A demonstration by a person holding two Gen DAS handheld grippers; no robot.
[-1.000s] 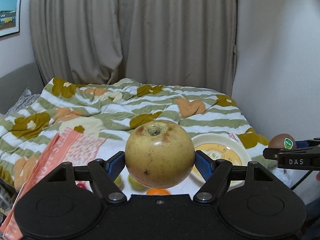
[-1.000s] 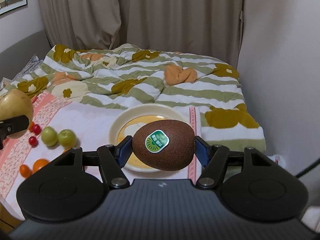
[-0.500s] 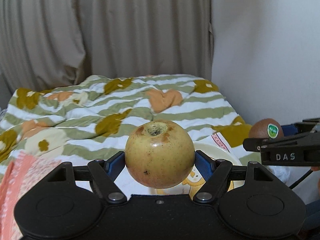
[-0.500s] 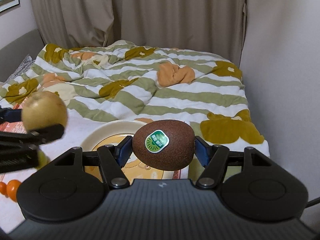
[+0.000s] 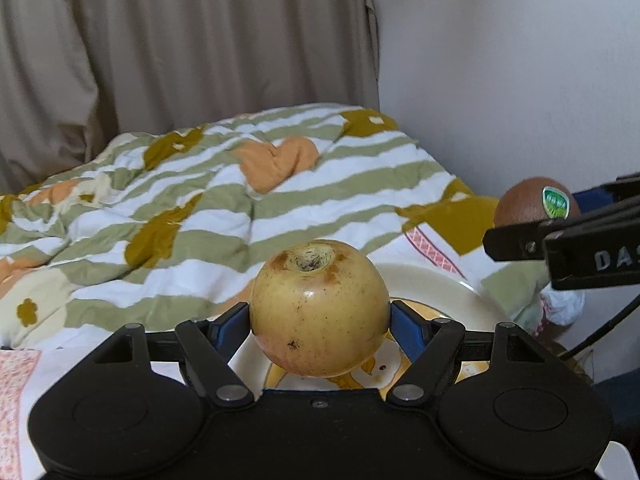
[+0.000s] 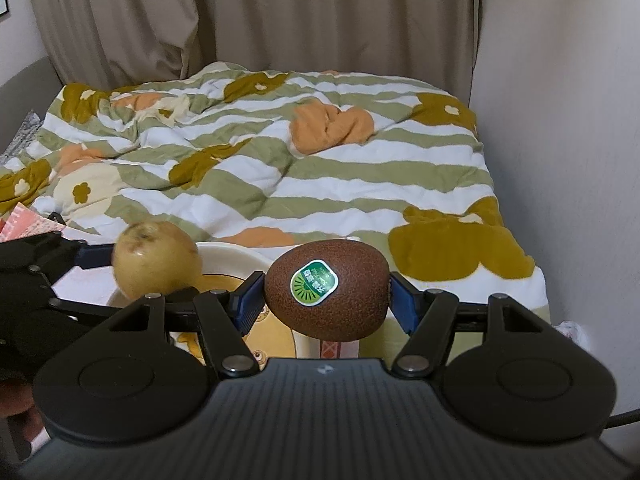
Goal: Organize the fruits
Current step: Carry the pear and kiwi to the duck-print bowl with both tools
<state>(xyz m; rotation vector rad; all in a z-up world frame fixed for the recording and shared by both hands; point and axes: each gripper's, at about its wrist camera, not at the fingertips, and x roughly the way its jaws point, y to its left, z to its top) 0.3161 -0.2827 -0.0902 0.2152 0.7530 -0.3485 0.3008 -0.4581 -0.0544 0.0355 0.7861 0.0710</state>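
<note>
The left gripper (image 5: 320, 316) is clamped on a yellow apple (image 5: 319, 307). Its two blue pads press on the sides of the apple, and the apple's brown dimple points up. The apple has small dark spots and a bit of pink near the bottom. It hangs in the air above a cream plate (image 5: 432, 284) — the plate has a yellow cartoon picture in the middle.

The right gripper (image 6: 326, 298) is squeezed around a brown kiwi (image 6: 326, 290). The kiwi lies sideways between the blue pads, and a green sticker (image 6: 314, 282) on it faces the camera. In the right wrist view the kiwi is held up over the right edge of the plate, with the plate showing low and to its left.

The two grippers are near each other, side by side. In the left wrist view the kiwi shows at the right edge, and the black finger in front of it has white letters on it. In the right wrist view the apple sits to the left of the kiwi, over the plate's rim. The two fruits are apart — they do not touch.

The plate rests on a white cloth (image 5: 412, 240) with a pink pattern. Behind it is a bed with a striped blanket (image 6: 280, 160) in green and white, with orange and mustard flower shapes. Beige curtains (image 6: 280, 20) hang behind the bed, and a plain wall (image 5: 520, 80) is on the right.
</note>
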